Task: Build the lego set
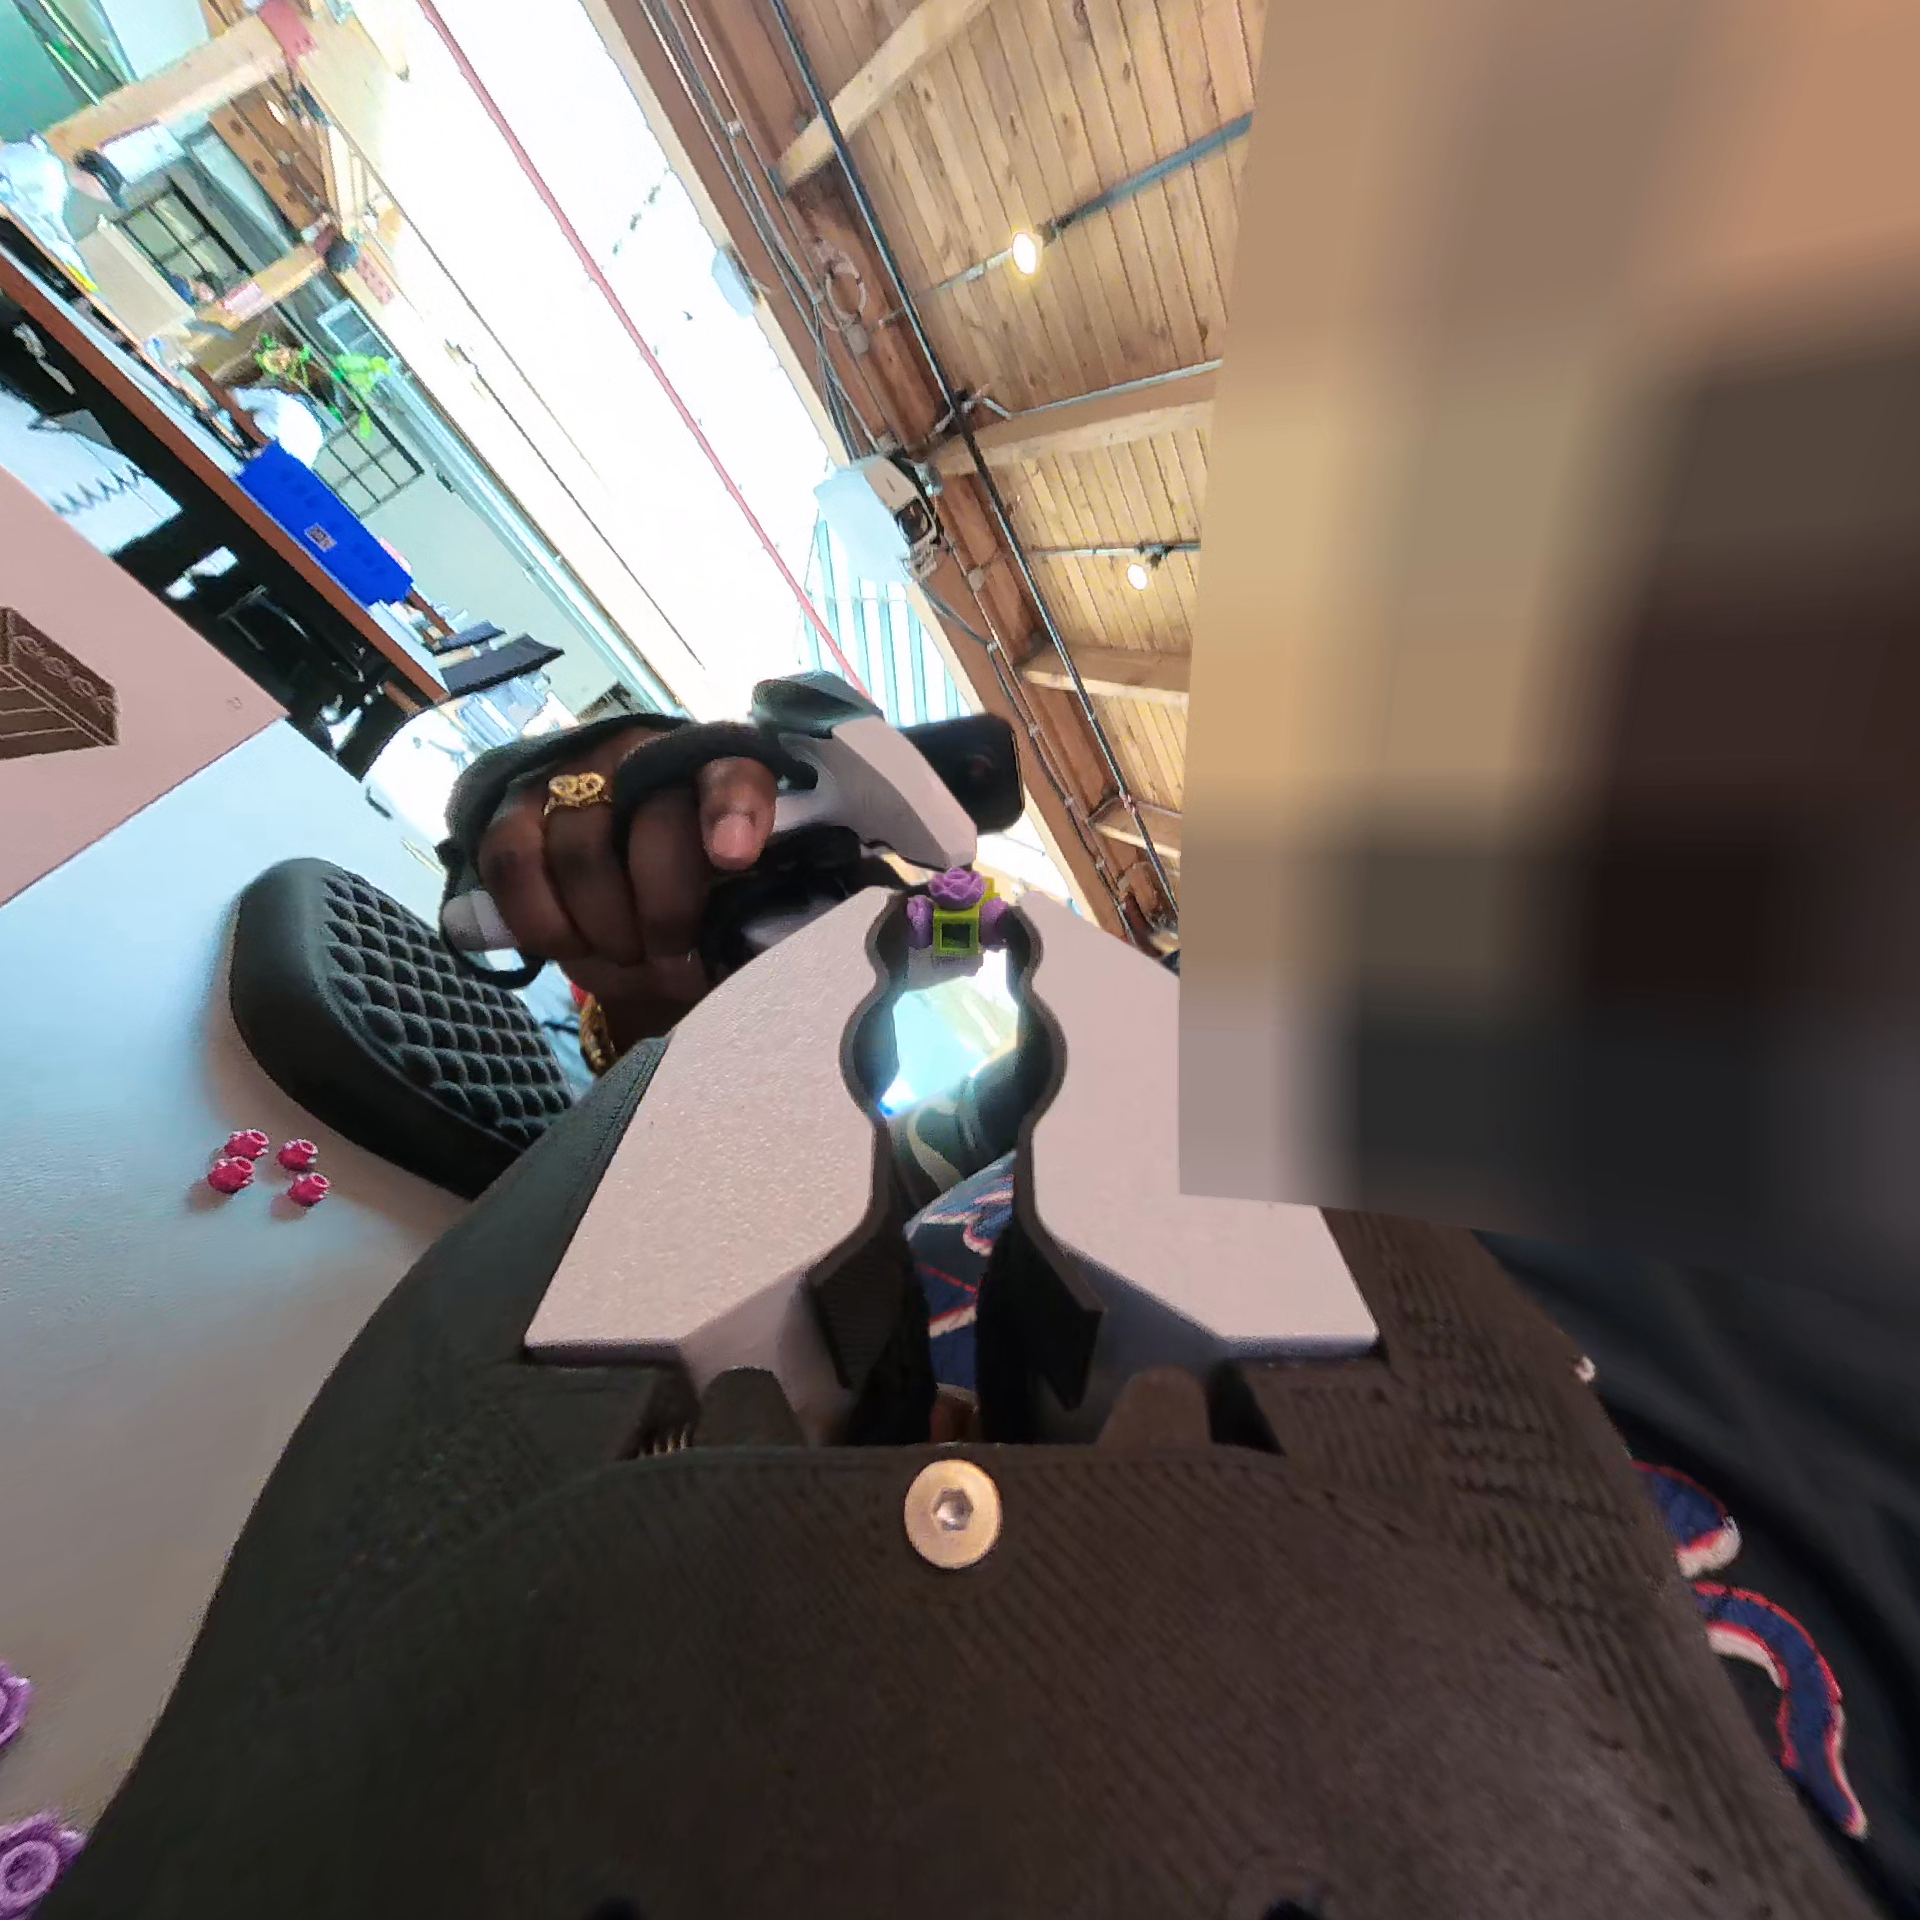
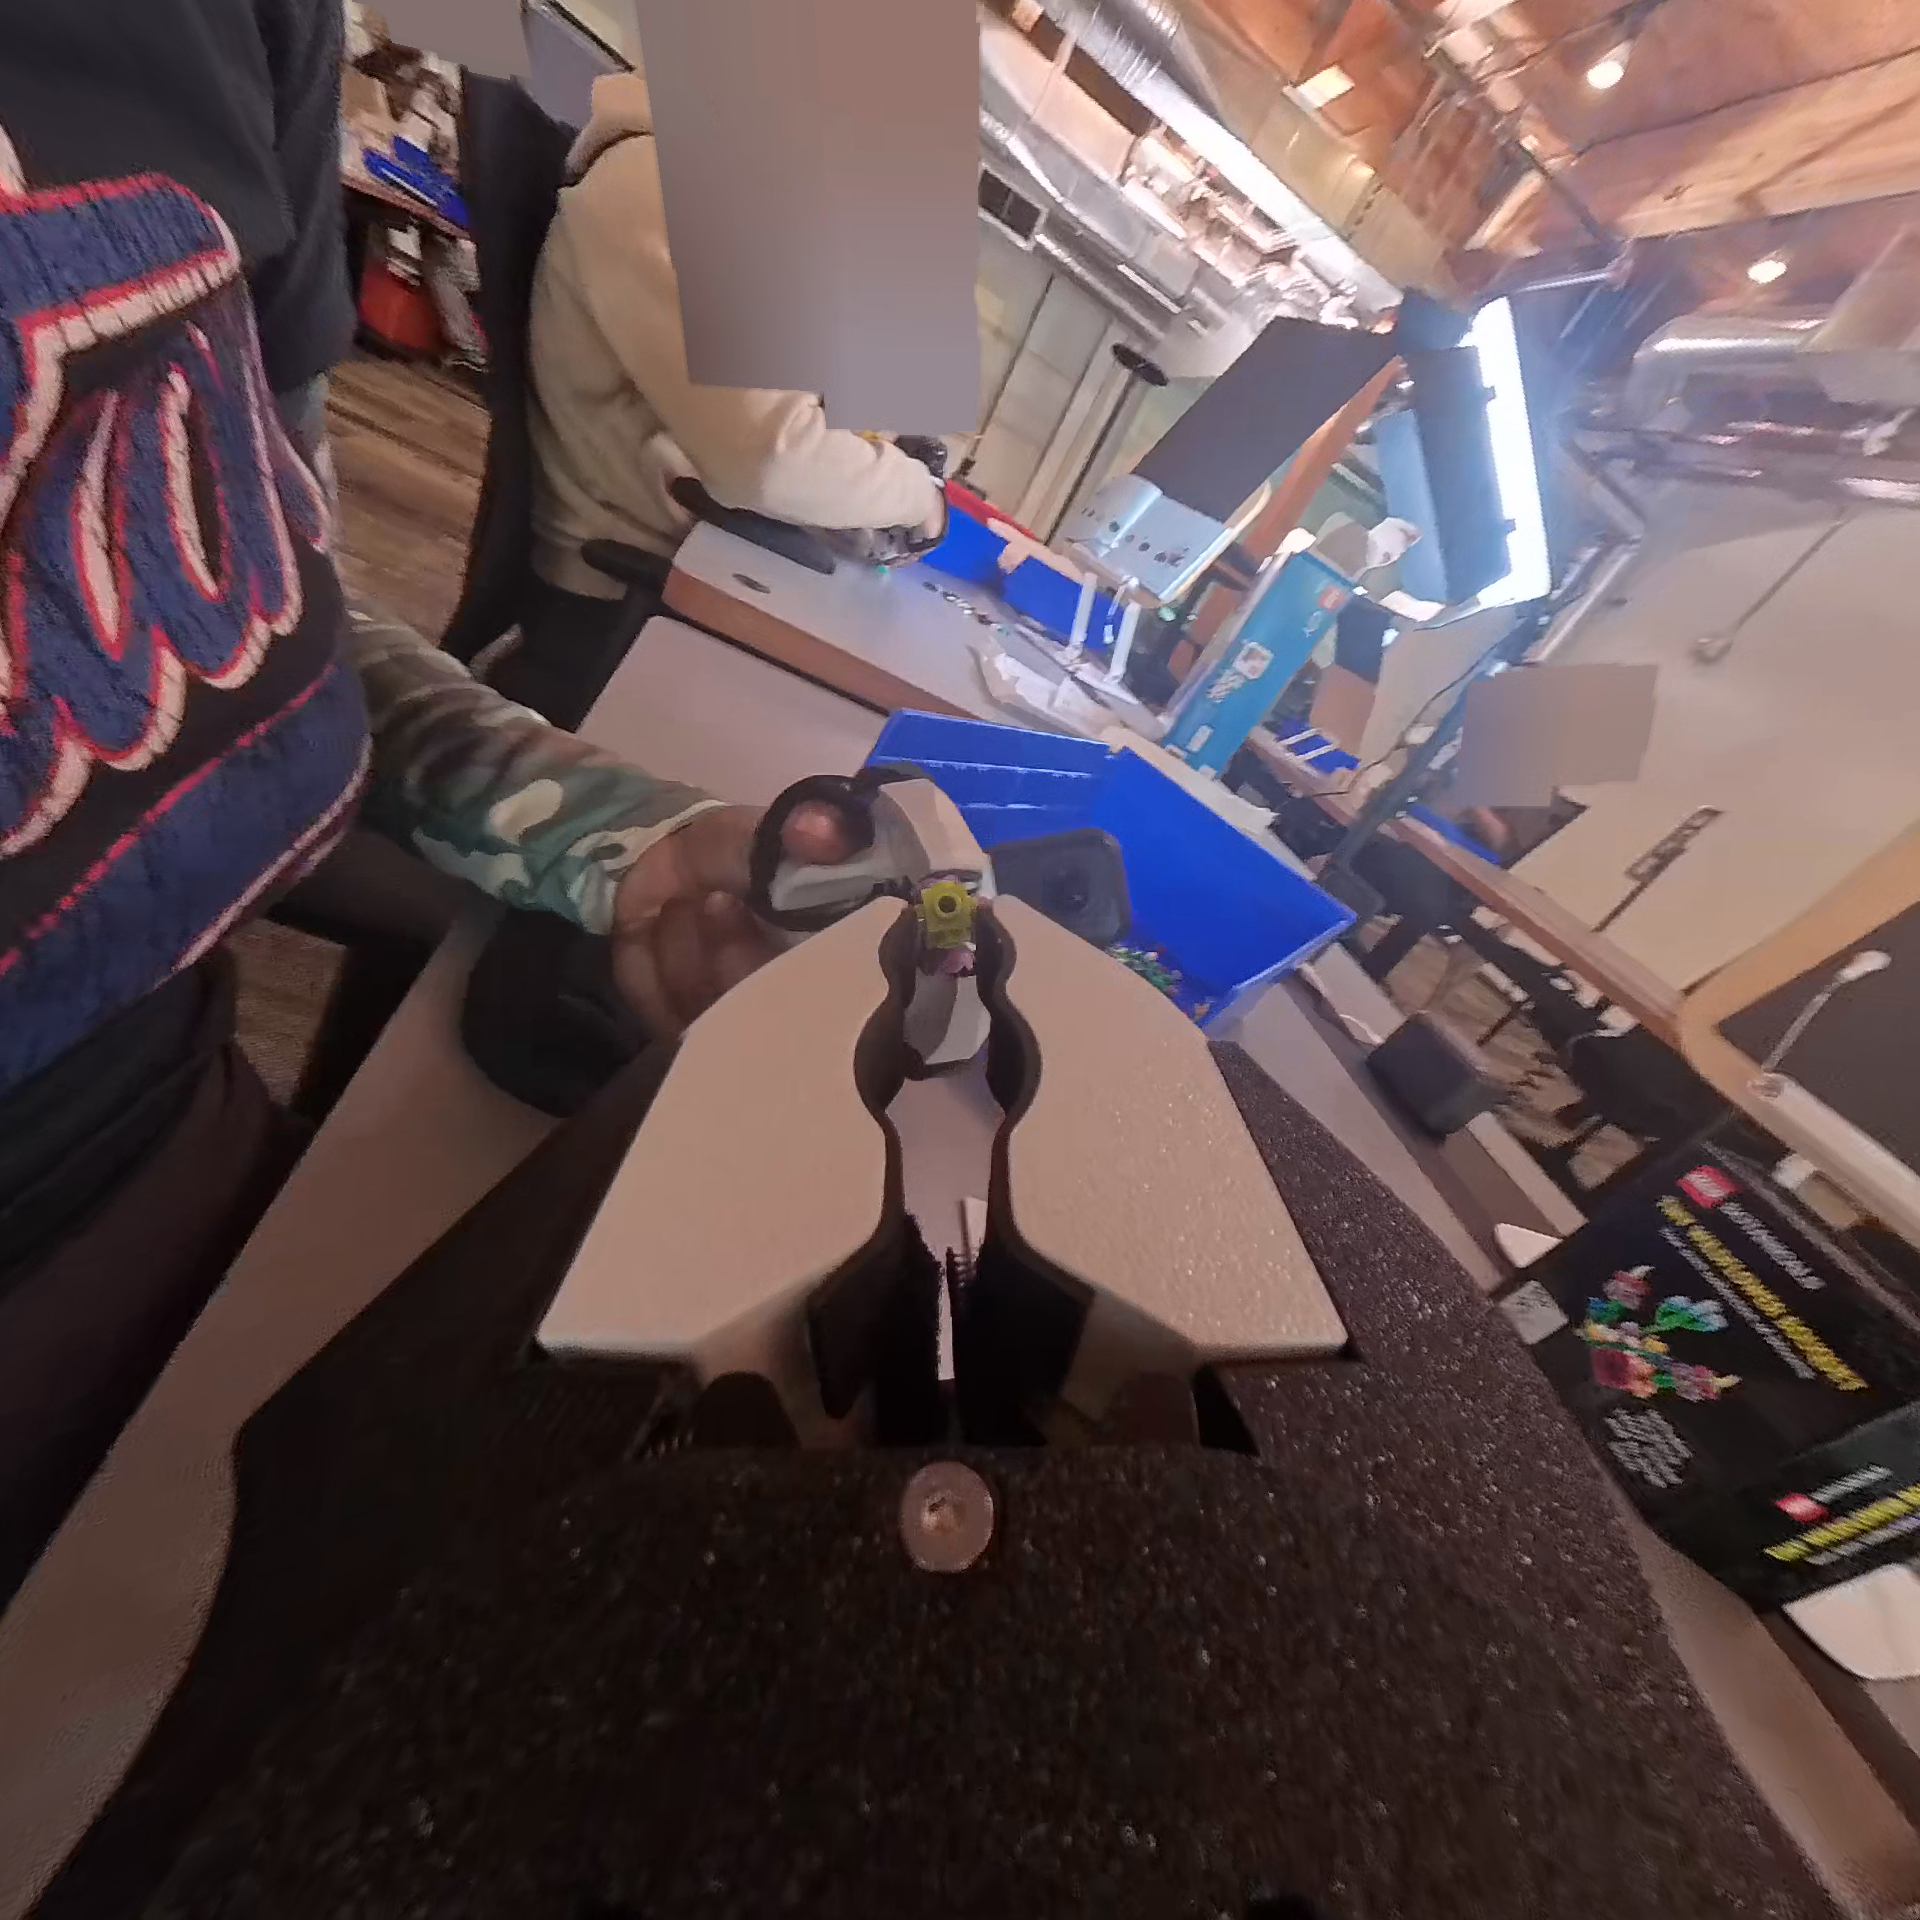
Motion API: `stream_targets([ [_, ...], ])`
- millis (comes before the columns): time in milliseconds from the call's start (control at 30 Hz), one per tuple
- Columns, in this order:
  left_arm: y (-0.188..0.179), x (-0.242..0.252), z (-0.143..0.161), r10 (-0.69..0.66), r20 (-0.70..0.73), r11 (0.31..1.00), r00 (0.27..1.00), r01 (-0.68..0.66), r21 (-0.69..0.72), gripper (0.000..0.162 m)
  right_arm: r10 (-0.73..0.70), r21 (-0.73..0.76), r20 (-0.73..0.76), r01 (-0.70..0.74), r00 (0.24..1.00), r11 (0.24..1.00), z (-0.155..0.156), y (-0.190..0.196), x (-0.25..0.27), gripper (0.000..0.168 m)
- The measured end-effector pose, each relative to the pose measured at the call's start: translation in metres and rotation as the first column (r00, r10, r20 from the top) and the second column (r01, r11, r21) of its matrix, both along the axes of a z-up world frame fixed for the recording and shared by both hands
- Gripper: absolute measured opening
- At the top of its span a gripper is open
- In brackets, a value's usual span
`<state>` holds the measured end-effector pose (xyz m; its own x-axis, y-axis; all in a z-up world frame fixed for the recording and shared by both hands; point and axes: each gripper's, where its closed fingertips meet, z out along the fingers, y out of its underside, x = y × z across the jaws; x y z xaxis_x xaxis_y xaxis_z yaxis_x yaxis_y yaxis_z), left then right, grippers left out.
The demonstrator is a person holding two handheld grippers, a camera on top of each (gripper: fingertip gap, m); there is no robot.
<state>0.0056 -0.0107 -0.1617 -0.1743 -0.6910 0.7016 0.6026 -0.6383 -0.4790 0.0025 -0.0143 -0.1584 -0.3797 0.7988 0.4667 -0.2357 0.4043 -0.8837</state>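
Your left claw (image 1: 954,940) is closed on a tiny lime green brick (image 1: 957,932) with purple flower studs (image 1: 955,886), raised above the surface (image 1: 156,1351). Your right claw (image 2: 948,914) pinches the same brick from the opposite side. Judge it light, rigid and slick, so grip the flat brick faces, not the petals. Beyond lie four loose magenta flower studs (image 1: 270,1167).

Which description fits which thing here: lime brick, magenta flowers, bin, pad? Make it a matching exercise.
Things:
1 lime brick
2 magenta flowers
3 bin
4 pad

Descriptions:
a black, meshed surface
b loose on the table
c purple flowers attached
d blue, small pieces inside

Pairs: 1-c; 2-b; 3-d; 4-a
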Motion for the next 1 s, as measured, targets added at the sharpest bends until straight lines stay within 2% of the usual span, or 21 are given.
stream_targets([
  [133,0.003,-0.004,0.003,0.046,0.071,0.999,0.996,-0.044,-0.027,0.018,-0.052,0.038,-0.086,0.056,0.995,0.998,0.003,0.001,-0.002,0.011],
  [267,-0.002,-0.001,0.014,0.017,0.177,1.000,0.984,-0.013,-0.024,0.018,-0.012,-0.049,-0.178,0.003,0.984,0.999,0.016,-0.004,0.001,0.011],
  [433,-0.007,-0.002,0.027,-0.001,0.276,1.000,0.961,0.000,0.005,0.017,0.005,-0.060,-0.248,-0.021,0.969,0.998,0.029,-0.010,0.000,0.011],
  [633,-0.011,-0.003,0.028,0.025,0.273,0.999,0.962,-0.033,0.025,0.018,0.032,-0.070,-0.251,-0.051,0.968,0.996,0.029,-0.013,0.000,0.011],
  [800,-0.018,-0.002,0.032,0.038,0.219,0.990,0.975,-0.066,0.123,0.018,0.044,-0.068,-0.234,-0.062,0.971,0.996,0.036,-0.019,0.002,0.012],
  [933,-0.017,-0.005,0.035,0.079,0.240,0.982,0.968,-0.117,0.147,0.018,0.014,-0.075,-0.150,-0.025,0.989,0.997,0.032,-0.019,-0.005,0.020],
  [967,-0.017,-0.006,0.035,0.088,0.245,0.982,0.966,-0.126,0.143,0.018,0.016,-0.090,-0.135,-0.028,0.991,0.996,0.032,-0.020,-0.005,0.020],
  [1000,-0.016,-0.005,0.034,0.093,0.248,0.982,0.964,-0.130,0.138,0.018,0.017,-0.111,-0.128,-0.032,0.992,0.993,0.033,-0.020,-0.005,0.012],
])
